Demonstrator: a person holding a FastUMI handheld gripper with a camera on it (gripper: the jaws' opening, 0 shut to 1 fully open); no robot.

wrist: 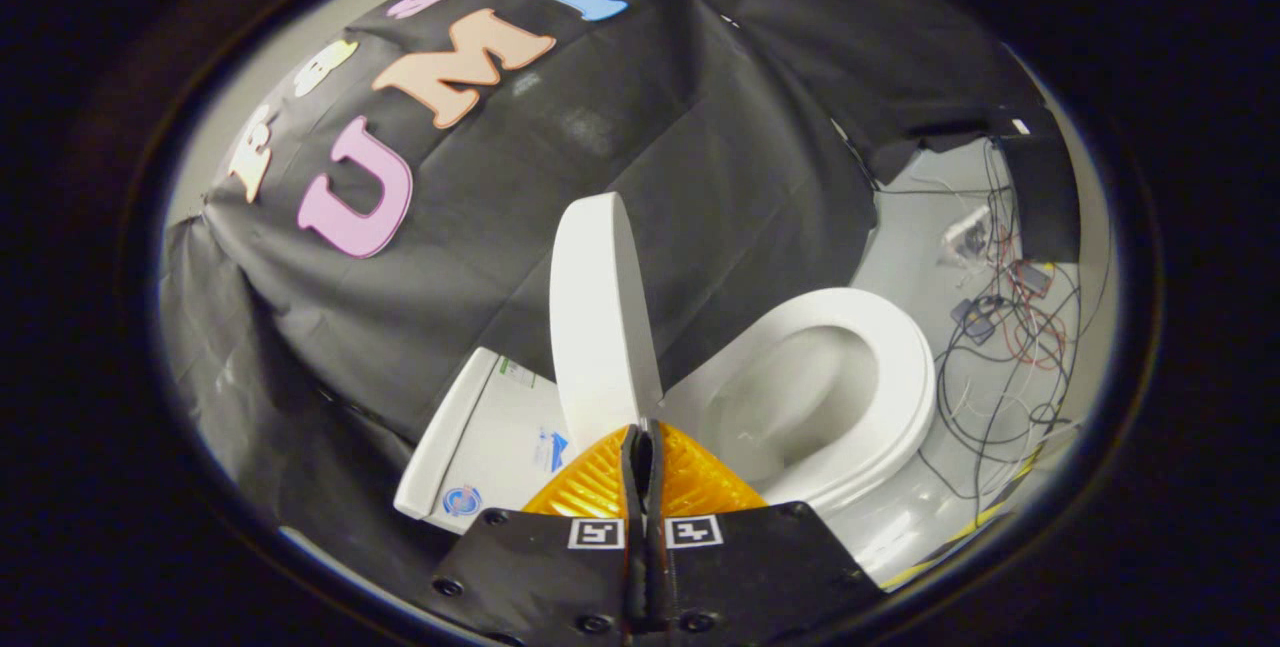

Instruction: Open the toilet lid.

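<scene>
Two ribbed orange fingers (690, 477) of the gripper (641, 447) sat pressed together, gripping nothing. Just beyond them the smooth white oval lid (598, 312) stood upright, left of the glossy bowl (800, 397).

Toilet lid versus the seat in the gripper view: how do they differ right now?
The lid stands raised, nearly upright, seen edge-on as a solid panel just beyond the gripper; the seat lies flat on the bowl. The lid is a closed slab, while the seat is a ring open over the bowl. Both are white and meet at the hinge end. The jaws are closed together, gripping nothing.
</scene>
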